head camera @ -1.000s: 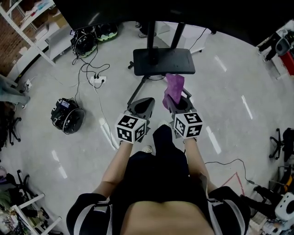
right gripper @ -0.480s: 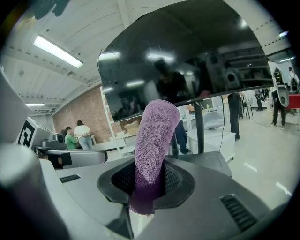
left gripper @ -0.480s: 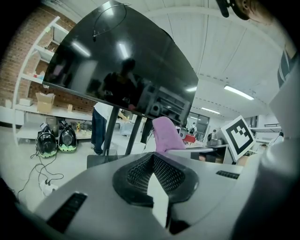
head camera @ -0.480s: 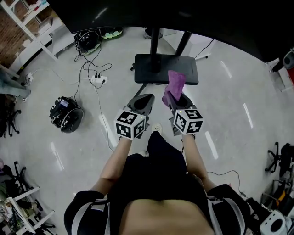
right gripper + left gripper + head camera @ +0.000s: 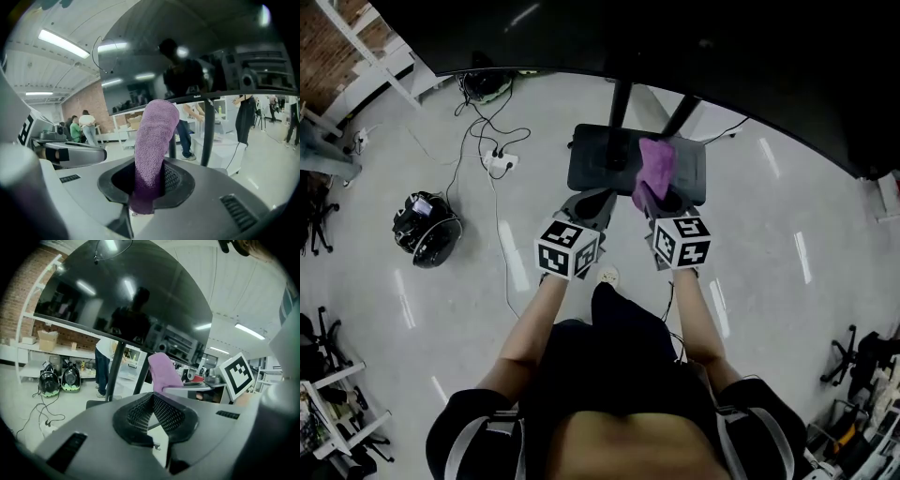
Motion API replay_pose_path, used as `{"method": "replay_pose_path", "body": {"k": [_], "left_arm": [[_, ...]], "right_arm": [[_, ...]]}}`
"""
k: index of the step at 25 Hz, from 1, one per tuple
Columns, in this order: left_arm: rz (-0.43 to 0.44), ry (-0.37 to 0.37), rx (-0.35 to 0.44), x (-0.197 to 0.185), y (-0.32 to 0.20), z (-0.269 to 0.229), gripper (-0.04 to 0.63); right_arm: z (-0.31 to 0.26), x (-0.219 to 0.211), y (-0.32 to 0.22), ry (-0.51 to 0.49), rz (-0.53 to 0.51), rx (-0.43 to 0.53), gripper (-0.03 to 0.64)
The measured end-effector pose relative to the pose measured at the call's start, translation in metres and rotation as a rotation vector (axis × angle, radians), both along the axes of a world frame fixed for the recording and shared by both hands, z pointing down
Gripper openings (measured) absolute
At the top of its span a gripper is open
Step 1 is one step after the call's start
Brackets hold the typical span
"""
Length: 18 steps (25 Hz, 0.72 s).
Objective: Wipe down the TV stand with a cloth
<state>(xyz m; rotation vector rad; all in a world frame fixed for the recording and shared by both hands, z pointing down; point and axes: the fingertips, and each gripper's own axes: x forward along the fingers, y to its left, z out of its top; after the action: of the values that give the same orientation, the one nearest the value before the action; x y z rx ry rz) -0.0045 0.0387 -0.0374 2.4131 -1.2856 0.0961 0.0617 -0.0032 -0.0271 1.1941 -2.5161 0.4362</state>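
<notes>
The TV stand's black base plate (image 5: pixel 605 169) lies on the floor under the big dark screen (image 5: pixel 694 56), with two poles (image 5: pixel 621 98) rising from it. My right gripper (image 5: pixel 662 199) is shut on a purple cloth (image 5: pixel 655 167), which sticks up past the jaws and hangs over the plate's right half. In the right gripper view the cloth (image 5: pixel 153 140) rises from the closed jaws of my right gripper (image 5: pixel 149 182) in front of the screen (image 5: pixel 211 51). My left gripper (image 5: pixel 592 204) hovers at the plate's near edge, shut and empty (image 5: pixel 152 398); the cloth (image 5: pixel 164 373) shows to its right.
A power strip (image 5: pixel 500 162) with trailing cables lies left of the stand. A black helmet-like object (image 5: pixel 422 228) sits further left. White shelving (image 5: pixel 366 66) stands at the top left. Chair bases (image 5: pixel 855 356) are at the right edge.
The view and both grippers have moved forward to the stand. The cloth, held throughout, now sits over the base plate instead of short of it.
</notes>
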Motion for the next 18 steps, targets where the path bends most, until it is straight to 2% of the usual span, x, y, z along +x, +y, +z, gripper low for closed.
{"method": "replay_pose_path", "body": {"k": [5,10,14,18], "left_arm": [[-0.039,-0.008,-0.01,0.0,-0.043,0.014,0.008],[-0.076,-0.045,-0.031,-0.014,-0.072,0.026,0.008],[-0.062,-0.071,-0.036,-0.026,-0.092,0.037,0.008],[-0.083,-0.06,-0.017,-0.051,-0.121,0.046,0.008]], "right_arm": [[0.013,-0.011,-0.048,0.066,-0.084,0.023,0.087],[0.026,-0.027,-0.087,0.086,-0.124,0.005,0.087],[0.035,-0.046,-0.112,0.064,-0.101,-0.029,0.087],[0.04,-0.071,-0.143,0.029,-0.039,-0.023,0.087]]}}
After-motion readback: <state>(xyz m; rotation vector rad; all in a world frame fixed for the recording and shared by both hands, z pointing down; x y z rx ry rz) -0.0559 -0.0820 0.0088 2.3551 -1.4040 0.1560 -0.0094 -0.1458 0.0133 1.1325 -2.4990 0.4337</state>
